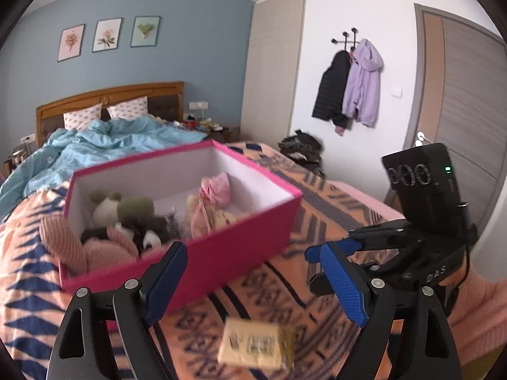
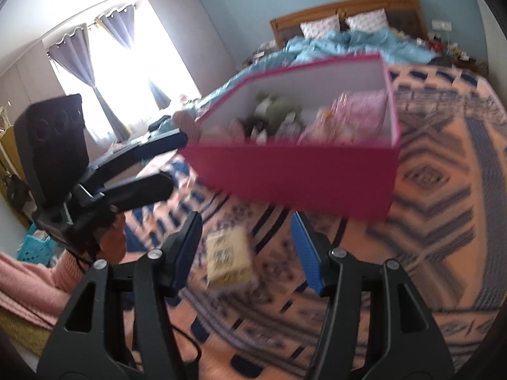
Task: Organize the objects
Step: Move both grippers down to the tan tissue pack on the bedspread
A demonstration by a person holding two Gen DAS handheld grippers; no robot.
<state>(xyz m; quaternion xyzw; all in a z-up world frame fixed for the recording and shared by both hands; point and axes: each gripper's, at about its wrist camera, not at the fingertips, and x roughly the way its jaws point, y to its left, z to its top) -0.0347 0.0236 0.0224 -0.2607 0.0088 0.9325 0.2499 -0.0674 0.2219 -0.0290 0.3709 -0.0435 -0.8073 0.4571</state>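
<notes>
The left tongs (image 1: 253,285) stand wide apart at the bottom of the left wrist view, blue-padded fingers (image 1: 343,288) clamped on nothing. Between and just below them, low centre of the frame, lies a small pale-yellow rectangular packet with dark print (image 1: 255,346) — flat on the bed's orange-and-navy patterned blanket (image 1: 317,215), touching neither pad.

The right tongs (image 2: 248,250) are likewise apart and empty in the right wrist view. The same packet (image 2: 228,261) shows in the gap between their fingers, nearer the left-hand one, resting on the blanket rather than held. Both tools point down at it from opposite sides, which reads as the packet being the piece in hand; each tool also appears in the other's view, at the right edge and the left edge in turn.

Just beyond the packet, in the middle of both frames, sits an open pink cardboard box with a white inside (image 1: 240,247) — lidless, so things can be dropped in from above. It already holds a green-and-white plush toy (image 1: 126,209), a dark plush beside it, a pink knitted piece draped over its near left corner (image 1: 66,247), and a pink drawstring pouch (image 1: 215,190) towards the right. The right part of the box floor looks free, probably room for the packet.
</notes>
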